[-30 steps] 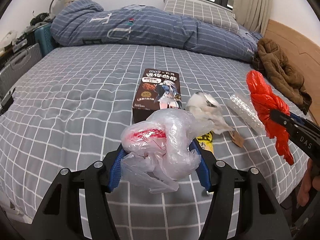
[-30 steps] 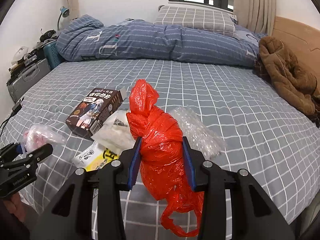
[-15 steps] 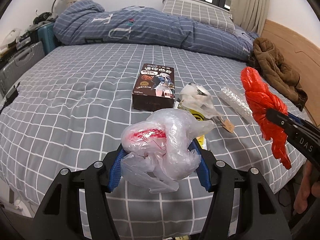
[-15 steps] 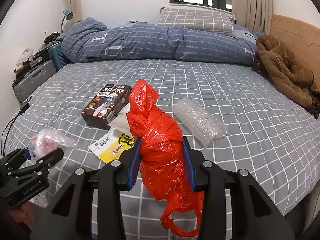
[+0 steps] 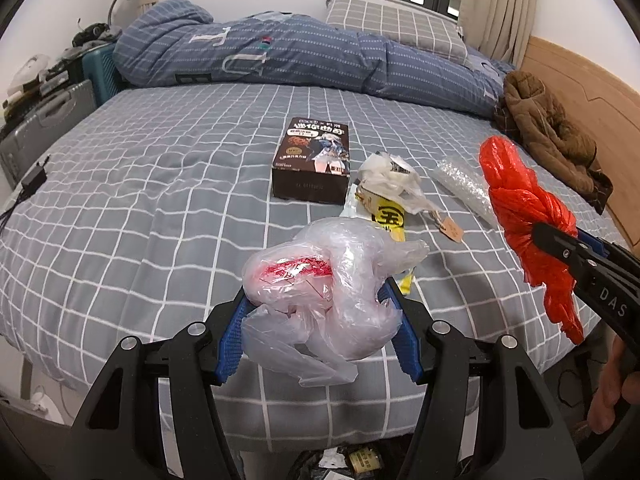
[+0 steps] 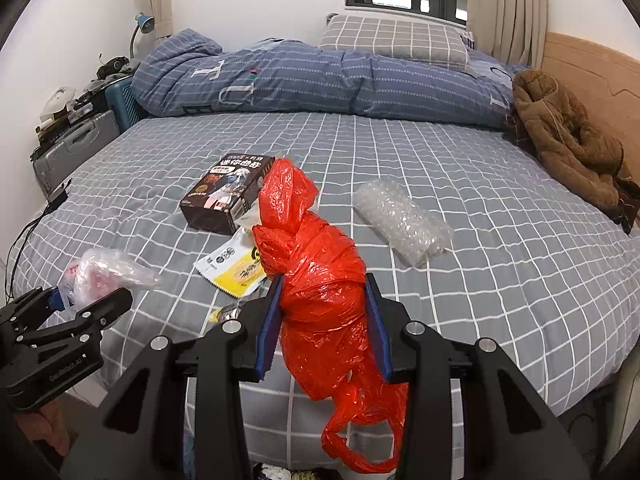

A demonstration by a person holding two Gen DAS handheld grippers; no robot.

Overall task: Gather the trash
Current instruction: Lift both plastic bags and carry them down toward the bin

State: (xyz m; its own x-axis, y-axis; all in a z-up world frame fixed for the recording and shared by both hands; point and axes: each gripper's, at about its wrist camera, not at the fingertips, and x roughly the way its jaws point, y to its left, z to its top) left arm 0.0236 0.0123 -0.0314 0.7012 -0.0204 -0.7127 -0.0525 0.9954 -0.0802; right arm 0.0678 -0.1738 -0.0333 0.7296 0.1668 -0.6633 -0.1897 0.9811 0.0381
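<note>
Both tools have drawn back from the bed (image 5: 120,208) since a second ago. Left tool (image 5: 320,320) clenches a crinkly clear bag (image 5: 328,288); right tool (image 6: 324,320) clenches a twisted red bag (image 6: 316,280). Left on the quilt: dark box (image 5: 316,160), yellow wrapper (image 6: 236,268), bubble wrap (image 6: 404,224).

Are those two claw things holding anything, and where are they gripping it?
Left gripper pinches a crumpled clear plastic bag around its middle; right gripper squeezes a knotted red plastic bag mid-body.
</note>
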